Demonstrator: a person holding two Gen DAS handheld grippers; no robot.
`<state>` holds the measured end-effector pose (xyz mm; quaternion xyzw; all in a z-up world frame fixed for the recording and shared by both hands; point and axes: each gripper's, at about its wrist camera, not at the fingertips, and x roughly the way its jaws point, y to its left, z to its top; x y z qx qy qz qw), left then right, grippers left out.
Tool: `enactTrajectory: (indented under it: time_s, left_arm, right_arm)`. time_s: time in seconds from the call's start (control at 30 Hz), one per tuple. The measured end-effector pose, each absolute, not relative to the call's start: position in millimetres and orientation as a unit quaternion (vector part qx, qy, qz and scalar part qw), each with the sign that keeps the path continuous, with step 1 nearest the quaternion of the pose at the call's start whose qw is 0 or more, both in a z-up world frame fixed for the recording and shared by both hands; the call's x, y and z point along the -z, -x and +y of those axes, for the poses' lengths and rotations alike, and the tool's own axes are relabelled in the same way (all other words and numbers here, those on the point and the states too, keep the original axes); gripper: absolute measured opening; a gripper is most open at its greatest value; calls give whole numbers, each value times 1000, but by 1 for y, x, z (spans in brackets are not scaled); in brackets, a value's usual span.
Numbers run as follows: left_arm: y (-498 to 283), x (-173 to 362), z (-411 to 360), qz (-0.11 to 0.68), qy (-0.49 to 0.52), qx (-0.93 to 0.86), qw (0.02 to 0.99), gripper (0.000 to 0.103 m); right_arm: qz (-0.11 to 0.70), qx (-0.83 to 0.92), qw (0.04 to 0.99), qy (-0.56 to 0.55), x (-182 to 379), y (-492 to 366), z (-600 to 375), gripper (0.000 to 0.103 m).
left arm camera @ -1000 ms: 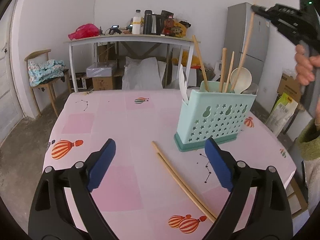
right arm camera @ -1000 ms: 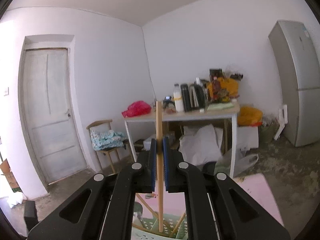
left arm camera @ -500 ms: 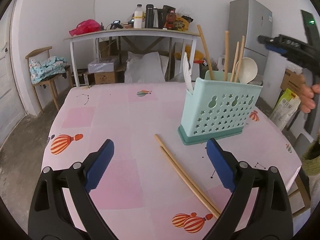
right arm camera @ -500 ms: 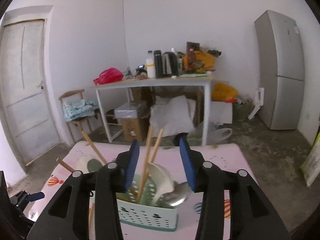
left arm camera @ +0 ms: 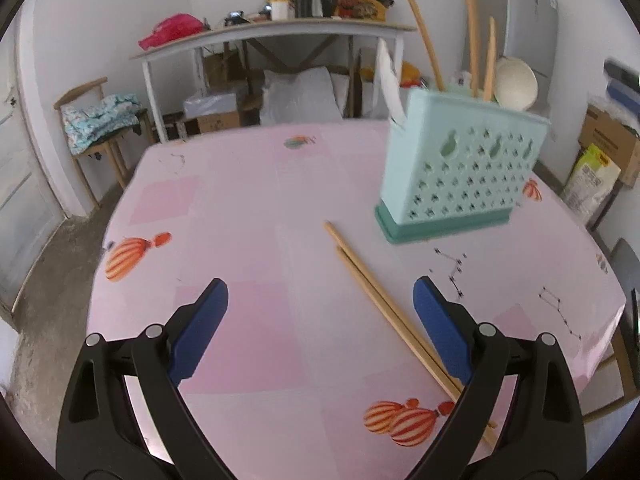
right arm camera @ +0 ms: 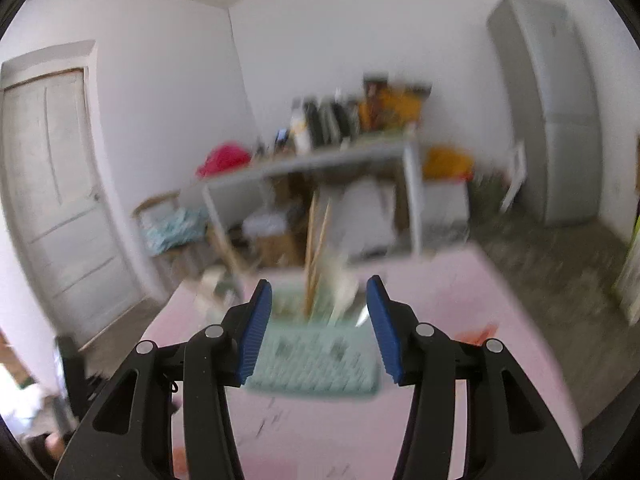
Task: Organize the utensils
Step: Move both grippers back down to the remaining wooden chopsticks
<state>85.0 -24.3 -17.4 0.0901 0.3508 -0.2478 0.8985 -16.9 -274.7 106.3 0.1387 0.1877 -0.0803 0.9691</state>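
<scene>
A mint green utensil holder [left arm camera: 460, 172] stands on the pink table [left arm camera: 240, 208] and holds several wooden chopsticks, a white spoon and a pale ladle. It shows blurred in the right wrist view [right arm camera: 316, 356]. Two wooden chopsticks [left arm camera: 384, 304] lie side by side on the table in front of the holder. My left gripper [left arm camera: 320, 320] is open and empty, low over the table, with the chopsticks passing near its right finger. My right gripper [right arm camera: 318, 328] is open and empty, in front of the holder.
A grey side table [left arm camera: 272, 36] with bottles and a red bag stands at the back wall. A wooden chair [left arm camera: 100, 120] with cloth stands left. A fridge [left arm camera: 516, 20] and boxes [left arm camera: 608, 140] are on the right. The table's right edge [left arm camera: 600, 364] is close.
My right gripper let go of the chopstick into the holder, opened and moved back and down. My left gripper moved closer to the lying chopsticks.
</scene>
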Motion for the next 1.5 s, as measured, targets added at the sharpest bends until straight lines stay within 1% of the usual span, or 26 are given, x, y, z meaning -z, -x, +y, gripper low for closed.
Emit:
enactTrajectory:
  time_s: [0.1, 0.2, 0.37, 0.67, 1.33, 1.5]
  left_arm:
    - [-83, 29, -33, 366, -104, 255, 889, 90]
    - [-82, 39, -41, 380, -118, 261, 879, 90]
    - [-81, 49, -46, 392, -126, 261, 873, 90]
    - [-83, 61, -46, 409, -137, 253, 866, 90]
    - [-89, 60, -33, 417, -119, 239, 869, 90]
    - [-91, 59, -32, 414, -130, 219, 874, 90]
  right_arm:
    - [256, 65, 950, -166, -64, 12, -262, 48]
    - [305, 51, 929, -202, -31, 10, -253, 48]
    - [353, 37, 908, -222, 1, 10, -235, 48]
    - [363, 32, 903, -226, 7, 5, -231, 48]
    - [372, 27, 899, -231, 13, 5, -228, 48]
    - [377, 22, 898, -227, 14, 3, -224, 48]
